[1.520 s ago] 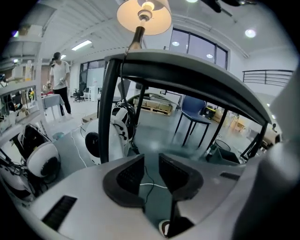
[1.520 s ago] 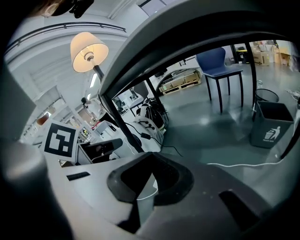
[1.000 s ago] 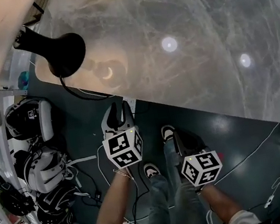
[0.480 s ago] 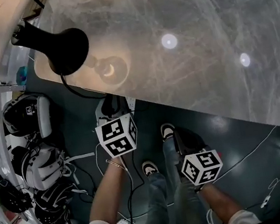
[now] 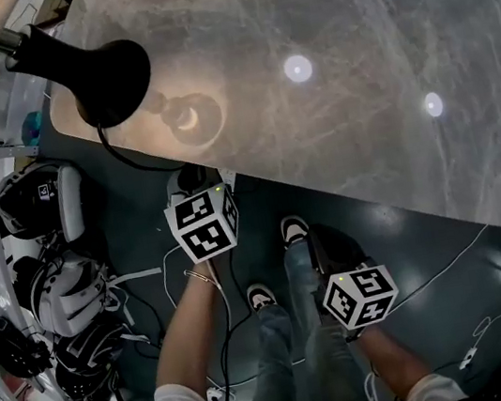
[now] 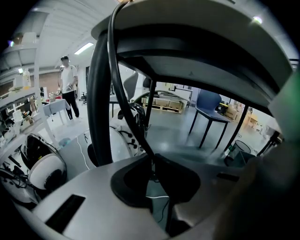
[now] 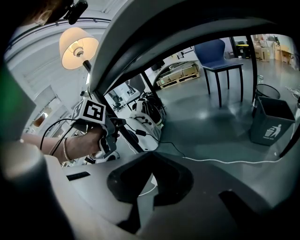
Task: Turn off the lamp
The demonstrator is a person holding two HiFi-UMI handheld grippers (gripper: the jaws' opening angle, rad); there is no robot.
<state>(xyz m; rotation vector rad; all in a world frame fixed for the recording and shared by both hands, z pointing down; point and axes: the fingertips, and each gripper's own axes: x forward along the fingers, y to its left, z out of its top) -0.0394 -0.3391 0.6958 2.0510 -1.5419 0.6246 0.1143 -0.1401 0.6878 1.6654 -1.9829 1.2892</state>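
Lamp (image 5: pixel 105 80) lit, above left claw (image 6: pixel 151 159) | cord (image 6: pixel 131 123) between its closing jaws

the lamp (image 7: pixel 79 44) was on, its bulb (image 7: pixel 79 50) glowing under a cream shade (image 7: pixel 68 40). its round black base (image 5: pixel 113 81) stood near the corner of the table (image 5: pixel 354 82), a black stem (image 5: pixel 45 53) rising from it. its black cord (image 5: pixel 108 147) hung over the edge.
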